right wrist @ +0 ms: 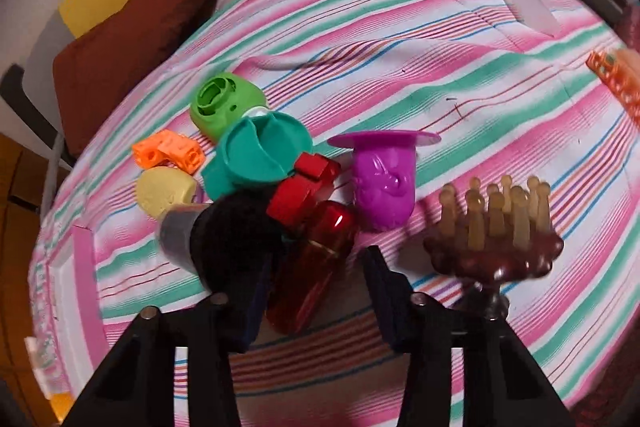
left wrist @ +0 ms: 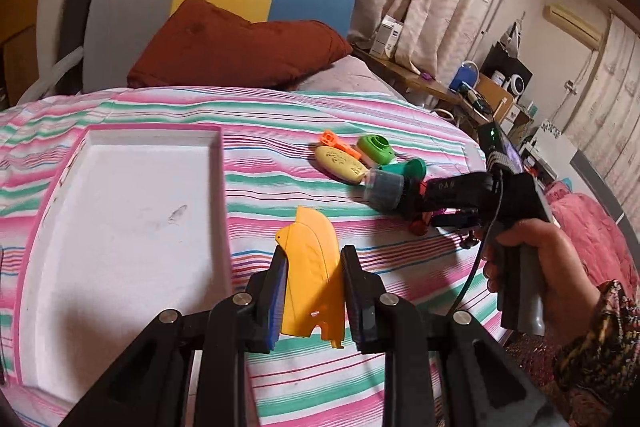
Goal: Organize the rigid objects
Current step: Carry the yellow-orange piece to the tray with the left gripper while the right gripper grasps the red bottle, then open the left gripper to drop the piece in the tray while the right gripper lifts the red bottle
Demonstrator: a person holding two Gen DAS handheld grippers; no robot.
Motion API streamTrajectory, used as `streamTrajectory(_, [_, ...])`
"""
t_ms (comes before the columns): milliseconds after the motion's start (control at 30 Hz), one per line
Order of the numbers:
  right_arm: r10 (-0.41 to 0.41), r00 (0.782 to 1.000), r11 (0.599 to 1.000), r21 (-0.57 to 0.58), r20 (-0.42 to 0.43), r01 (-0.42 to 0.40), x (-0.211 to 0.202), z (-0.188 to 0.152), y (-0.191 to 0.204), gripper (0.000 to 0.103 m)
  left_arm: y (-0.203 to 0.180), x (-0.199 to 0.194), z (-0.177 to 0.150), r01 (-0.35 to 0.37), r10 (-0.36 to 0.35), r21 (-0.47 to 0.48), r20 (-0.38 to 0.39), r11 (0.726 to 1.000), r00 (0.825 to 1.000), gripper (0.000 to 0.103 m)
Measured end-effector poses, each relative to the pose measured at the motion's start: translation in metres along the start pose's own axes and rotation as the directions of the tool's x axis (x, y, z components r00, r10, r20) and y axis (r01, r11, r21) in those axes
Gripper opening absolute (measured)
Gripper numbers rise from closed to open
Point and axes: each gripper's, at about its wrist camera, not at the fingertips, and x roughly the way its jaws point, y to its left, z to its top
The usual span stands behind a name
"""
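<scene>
A flat yellow-orange plastic piece with a curved, fin-like edge (left wrist: 310,275) is being gripped by the left gripper (left wrist: 313,293), its pads clenched on the two long sides so that the piece is being carried flat and clear of the pink, green and white striped bedspread (left wrist: 360,115). It is being held just beside the shallow white tray with a pink rim (left wrist: 221,187), which is judged to be the place where the rigid objects are being gathered; the tray's floor is showing nothing in it yet.

The right gripper (right wrist: 316,291) is being pointed steeply down over the cluster of toys. Its jaws are standing apart, and a glossy dark-red plastic cylinder (right wrist: 316,263) is lying between them; the pads are not seen pressing on it, so it is judged as not yet grasped. A black, fuzzy-looking object with a grey end (right wrist: 224,243) is lying against the left finger, which could be caught along with it. Touching or just beside the cylinder are a red block (right wrist: 304,187), a purple moulded cup (right wrist: 384,183) and a teal lid (right wrist: 256,155).
</scene>
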Motion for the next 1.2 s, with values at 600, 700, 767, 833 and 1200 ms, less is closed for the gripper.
streamTrajectory(600, [0.179,0.984,0.983,0.038,-0.015,-0.178,-0.037,-0.030,-0.019,0.027,0.082,-0.021,0.019,-0.108,0.110,-0.124,0.012,0.986,0.994,0.025])
streamTrajectory(700, [0.214,0.977,0.976,0.032,0.008,-0.214,-0.048,-0.034,-0.014,0.027,0.102,-0.013,0.036,-0.138,0.140,-0.148,0.000,0.979,0.990,0.025])
streamTrajectory(767, [0.240,0.970,0.970,0.023,0.028,-0.241,-0.051,-0.032,-0.010,0.027,0.117,-0.002,0.048,-0.149,0.146,-0.182,-0.026,0.972,0.989,0.025])
streamTrajectory(833, [0.263,0.964,0.964,0.017,0.041,-0.264,-0.053,-0.030,-0.008,0.027,0.128,0.008,0.057,-0.173,0.169,-0.198,-0.039,0.965,0.985,0.025])
streamTrajectory(1200, [0.341,0.940,0.939,-0.068,0.031,-0.338,-0.056,-0.031,0.017,0.027,0.168,0.068,0.090,-0.327,0.301,-0.164,-0.169,0.931,0.939,0.025])
